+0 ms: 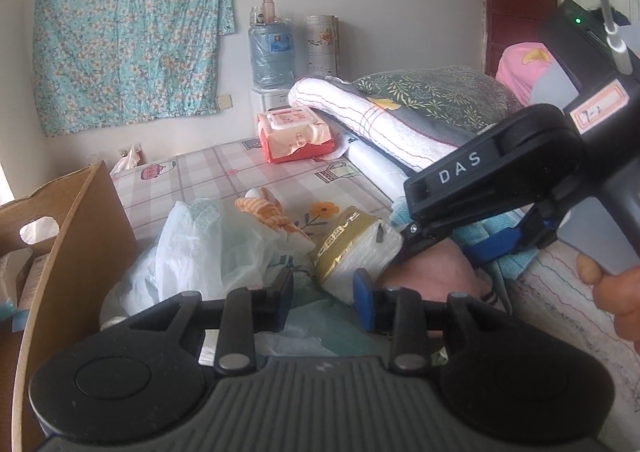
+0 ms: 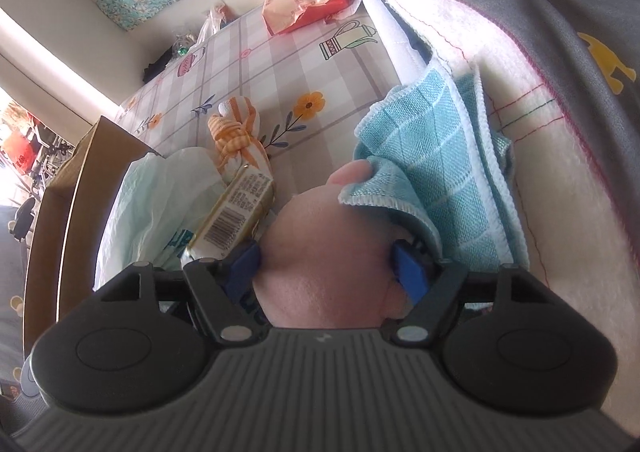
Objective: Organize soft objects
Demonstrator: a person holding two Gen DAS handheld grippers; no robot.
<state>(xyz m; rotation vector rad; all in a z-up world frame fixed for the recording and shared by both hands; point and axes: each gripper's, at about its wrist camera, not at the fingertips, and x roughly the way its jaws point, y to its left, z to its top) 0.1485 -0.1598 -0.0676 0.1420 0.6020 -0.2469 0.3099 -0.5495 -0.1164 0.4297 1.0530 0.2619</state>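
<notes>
Since the left gripper [image 1: 324,298] is closed, apparently on the plastic bag [image 1: 208,244], the right gripper [image 2: 328,272], its jaws spread around the pink soft object [image 2: 328,236], should be squeezed gently at mid-body, and the blue cloth [image 2: 432,156] draped beyond left unsnagged.

Soft daylight filled both views. In the right wrist view, glare from the left washed out the white blanket [image 2: 460,52] and the wall [image 2: 48,12]. Fisheye bending curved the edges, with dark corners. Nearby things looked slightly blurred.
</notes>
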